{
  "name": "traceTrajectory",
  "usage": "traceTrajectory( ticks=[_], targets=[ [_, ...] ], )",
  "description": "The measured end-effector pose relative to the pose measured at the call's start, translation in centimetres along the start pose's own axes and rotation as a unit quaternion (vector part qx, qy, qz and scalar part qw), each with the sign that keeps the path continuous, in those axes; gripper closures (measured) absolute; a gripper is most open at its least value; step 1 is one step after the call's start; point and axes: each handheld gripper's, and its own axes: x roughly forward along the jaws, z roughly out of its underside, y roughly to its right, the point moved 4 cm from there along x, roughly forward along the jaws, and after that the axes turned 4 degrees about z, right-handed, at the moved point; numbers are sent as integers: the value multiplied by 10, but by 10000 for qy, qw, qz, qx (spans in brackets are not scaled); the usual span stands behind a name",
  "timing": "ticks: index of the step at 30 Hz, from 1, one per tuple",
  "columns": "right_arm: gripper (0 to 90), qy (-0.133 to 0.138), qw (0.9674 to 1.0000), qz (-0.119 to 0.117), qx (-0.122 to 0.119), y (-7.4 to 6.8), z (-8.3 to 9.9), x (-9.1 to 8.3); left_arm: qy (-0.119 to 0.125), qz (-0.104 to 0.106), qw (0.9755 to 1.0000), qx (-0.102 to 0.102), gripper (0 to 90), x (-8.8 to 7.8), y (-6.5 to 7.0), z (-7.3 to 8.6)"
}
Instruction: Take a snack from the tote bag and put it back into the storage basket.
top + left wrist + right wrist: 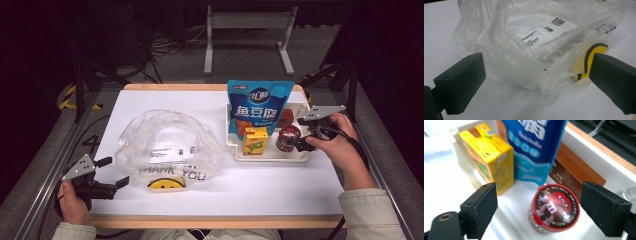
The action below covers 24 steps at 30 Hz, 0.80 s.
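Right claw (pixel 539 212), jaws spread wide and holding nothing, hovers above the round candy tub (pixel 555 208) standing in the white tray (pixel 270 156), just beside the yellow carton (pixel 490 157) and in front of the blue pouch (pixel 534 147). For a sound grasp, lower squarely until both pads flank the tub, clear of the carton. Left claw (pixel 112 172), also wide, waits at the plastic bag (pixel 167 145), left of the tray

The crinkled clear plastic bag (pixel 167 145) at centre left of the high view is thin, glossy film with black print. The white surface (pixel 280 182) looks smooth and matt, edged in pale wood. At right, the white plastic tray (pixel 272 156) is smooth; the blue foil-like snack pouch (pixel 259 102) shines, the yellow cardboard drink carton (pixel 255 140) is semi-gloss, and the round red-lidded candy tub (pixel 555 207) has a glossy printed lid.
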Motion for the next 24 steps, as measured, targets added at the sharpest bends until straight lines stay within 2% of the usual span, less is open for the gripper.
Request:
traceTrajectory(
  ticks=[3, 10, 18, 24],
  targets=[
    [150, 231, 9997, -72, 27, -11, -3, -9, -6, 13, 10000, 20, 12, 0, 1, -1],
    [151, 509, 9984, -246, 72, -27, -3, -20, -10, 30, 10000, 19, 12, -1, 3, -1],
    [151, 695, 9968, -384, 23, -48, 1, -28, -9, 36, 10000, 33, 12, 1, 3, -2],
    [151, 844, 9954, -439, 101, -58, 5, -27, -13, 38, 10000, 27, 12, 0, 3, -2]
  ],
)
